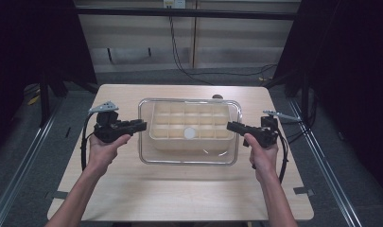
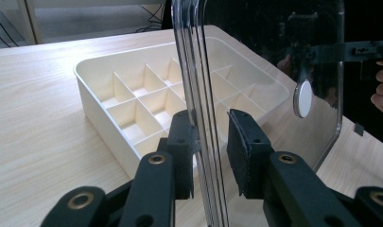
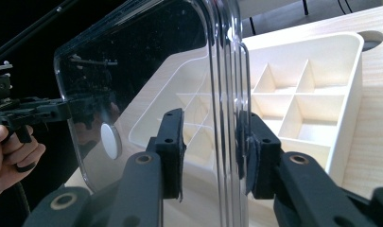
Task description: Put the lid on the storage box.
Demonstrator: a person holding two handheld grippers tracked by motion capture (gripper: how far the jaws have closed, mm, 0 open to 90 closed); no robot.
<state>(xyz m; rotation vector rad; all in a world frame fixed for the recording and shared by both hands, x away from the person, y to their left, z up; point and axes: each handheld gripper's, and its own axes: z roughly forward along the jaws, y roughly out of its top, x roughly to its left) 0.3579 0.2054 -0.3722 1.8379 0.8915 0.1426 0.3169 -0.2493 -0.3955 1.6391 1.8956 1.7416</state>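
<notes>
1. At the near edge of the table [image 1: 179, 203], your forearms come in from the bottom of the high view, one to each side of the work. The table surface in front of you carries nothing else.

2. Your left gripper [image 1: 141, 126] meets the left edge of the clear lid [image 1: 189, 163]. In the left gripper view the lid edge [image 2: 198, 94] stands between the two jaws. The left pad [image 2: 182, 142] touches the rim; the right pad [image 2: 246, 146] sits just beside it with a narrow gap visible. Judge this grip as straddling, not yet clamped.

3. Your right gripper [image 1: 232, 126] meets the right edge of the same lid. In the right gripper view the rim [image 3: 227, 94] passes between the jaws, with the far pad [image 3: 255, 151] against it and the near pad [image 3: 172, 146] just apart. Treat this side as not yet clamped either.

4. Beyond the jaws, the lid lies roughly level over the cream tray [image 1: 189, 124], which has many small compartments [image 2: 142, 109]. The white round knob [image 1: 189, 133] sits at the lid centre.

5. Status, as a judgement: both grippers are positioned on opposite lid edges. I cannot tell whether the lid rests on the tray or is held slightly above it. Closing both jaws evenly and moving the lid level appears to be what is left.
</notes>
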